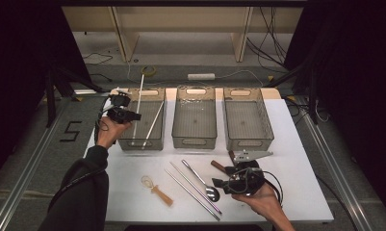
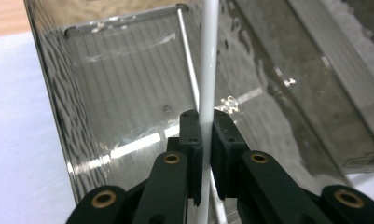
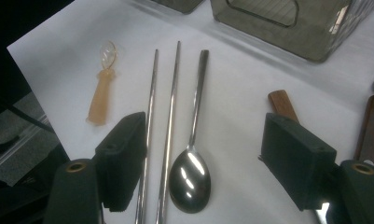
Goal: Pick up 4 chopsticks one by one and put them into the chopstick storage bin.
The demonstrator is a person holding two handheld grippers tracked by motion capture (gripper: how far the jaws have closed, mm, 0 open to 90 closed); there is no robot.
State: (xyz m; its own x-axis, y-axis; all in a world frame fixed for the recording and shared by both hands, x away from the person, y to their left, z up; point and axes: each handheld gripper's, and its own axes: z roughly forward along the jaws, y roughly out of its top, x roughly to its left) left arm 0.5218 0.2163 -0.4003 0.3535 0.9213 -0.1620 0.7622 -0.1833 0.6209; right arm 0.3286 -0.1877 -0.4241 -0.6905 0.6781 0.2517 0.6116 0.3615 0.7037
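My left gripper [image 1: 133, 115] [image 2: 205, 121] is shut on a long white chopstick [image 1: 139, 94] [image 2: 208, 56], which stands nearly upright inside the left clear bin [image 1: 140, 144] [image 2: 119, 93]. A second white chopstick [image 1: 153, 124] leans across the same bin. Near the table's front right, my right gripper [image 1: 219, 183] [image 3: 205, 135] hangs open just above a metal spoon [image 1: 212, 193] [image 3: 190, 179]. Beside the spoon lie two metal chopsticks [image 1: 193, 190] [image 3: 173, 93]. A small tan plastic spoon [image 1: 158, 191] [image 3: 102, 98] rests further left on the white table.
Two more clear bins, middle [image 1: 194, 141] and right [image 1: 248, 143], stand at the back with nothing visible inside. Wooden handles [image 1: 217, 165] [image 3: 281, 103] lie next to the right gripper. The table's front edge is close behind the right hand.
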